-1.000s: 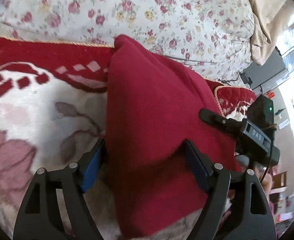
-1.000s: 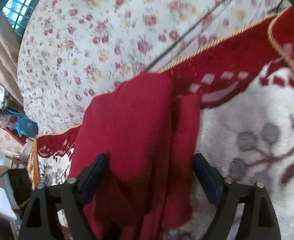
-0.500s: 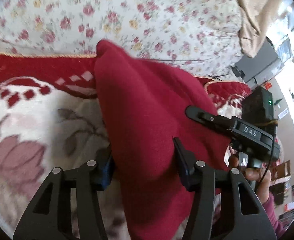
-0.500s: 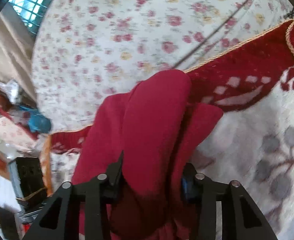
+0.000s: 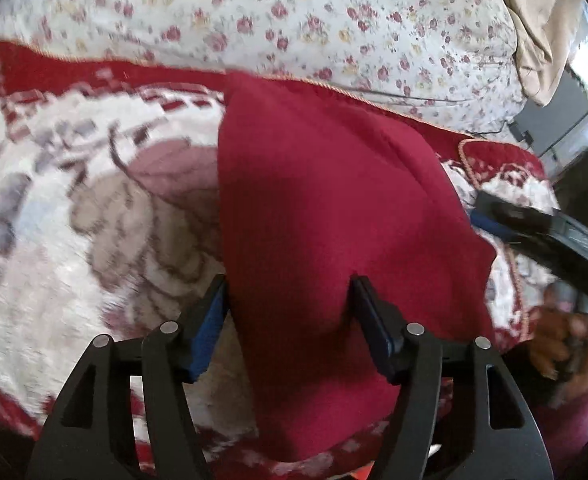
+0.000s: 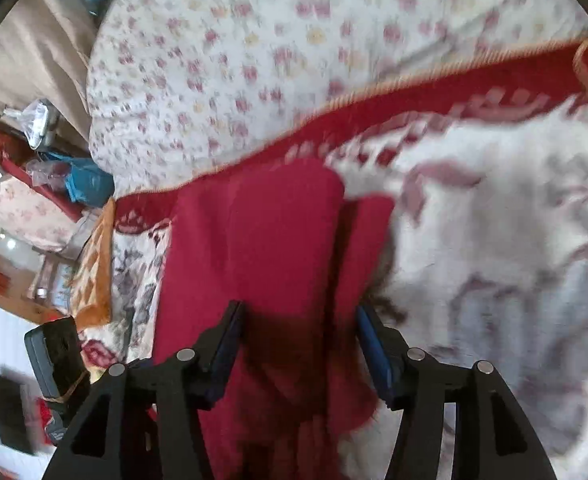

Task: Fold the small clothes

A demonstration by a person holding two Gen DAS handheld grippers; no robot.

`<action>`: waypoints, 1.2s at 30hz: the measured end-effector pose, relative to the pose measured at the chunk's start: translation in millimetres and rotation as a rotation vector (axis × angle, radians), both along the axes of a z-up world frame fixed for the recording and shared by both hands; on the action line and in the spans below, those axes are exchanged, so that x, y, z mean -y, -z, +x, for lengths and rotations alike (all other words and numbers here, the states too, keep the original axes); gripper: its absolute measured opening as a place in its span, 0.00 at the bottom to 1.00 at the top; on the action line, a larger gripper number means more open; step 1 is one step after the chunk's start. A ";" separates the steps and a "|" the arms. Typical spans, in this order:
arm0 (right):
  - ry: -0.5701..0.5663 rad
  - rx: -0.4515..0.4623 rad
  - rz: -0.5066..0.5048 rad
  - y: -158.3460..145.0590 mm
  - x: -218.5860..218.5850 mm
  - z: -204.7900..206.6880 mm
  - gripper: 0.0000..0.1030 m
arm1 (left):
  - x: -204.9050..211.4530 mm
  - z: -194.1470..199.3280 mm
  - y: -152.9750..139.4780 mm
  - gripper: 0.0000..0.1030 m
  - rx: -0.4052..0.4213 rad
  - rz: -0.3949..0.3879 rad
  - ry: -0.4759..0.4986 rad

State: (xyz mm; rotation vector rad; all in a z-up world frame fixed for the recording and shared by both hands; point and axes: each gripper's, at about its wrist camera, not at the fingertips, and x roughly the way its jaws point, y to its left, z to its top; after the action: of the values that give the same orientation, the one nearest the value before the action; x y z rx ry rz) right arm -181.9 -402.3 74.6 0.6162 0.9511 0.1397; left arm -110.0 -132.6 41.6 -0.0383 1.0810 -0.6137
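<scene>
Blurred floral blanket [image 5: 94, 220], red garment [image 5: 325, 220] hiding its middle, edges cropped

This is a lived-in home bedroom. A bed carries a plush red-and-white floral blanket [image 5: 94, 208] with gold cord edging, and behind it lies a quilt [image 5: 294, 12] printed with small roses. A beige curtain [image 6: 34, 52] hangs by a window, and household clutter [image 6: 54, 160] crowds a shelf beside the bed.

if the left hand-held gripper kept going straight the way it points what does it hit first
The red cloth: it already lies between the opening jaws of the left hand-held gripper. Beyond it comes the red-and-white blanket, though depth is unclear.
</scene>
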 end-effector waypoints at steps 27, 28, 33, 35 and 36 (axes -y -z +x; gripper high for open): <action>-0.096 0.124 -0.325 -24.8 -83.2 -60.1 0.50 | 0.6 -19.3 -15.8 0.62 0.349 0.062 -0.111; -0.083 0.125 -0.329 -27.0 -85.8 -58.4 0.50 | -0.4 -19.5 -15.8 0.62 0.349 0.064 -0.115; -0.061 0.098 -0.364 -25.5 -92.5 -52.4 0.51 | -4.1 -23.5 -17.6 0.62 0.365 0.062 -0.125; -0.050 0.095 -0.366 -25.1 -93.6 -51.8 0.54 | -5.9 -24.7 -17.9 0.62 0.371 0.052 -0.131; -0.046 0.098 -0.367 -25.1 -94.5 -52.3 0.60 | -6.8 -24.5 -17.5 0.62 0.369 0.046 -0.133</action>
State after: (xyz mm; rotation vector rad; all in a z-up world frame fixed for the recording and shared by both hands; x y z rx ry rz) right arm -234.2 -307.8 99.8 0.2472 0.8691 0.0337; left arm -134.5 -125.7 59.1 0.0416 0.7277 -0.4532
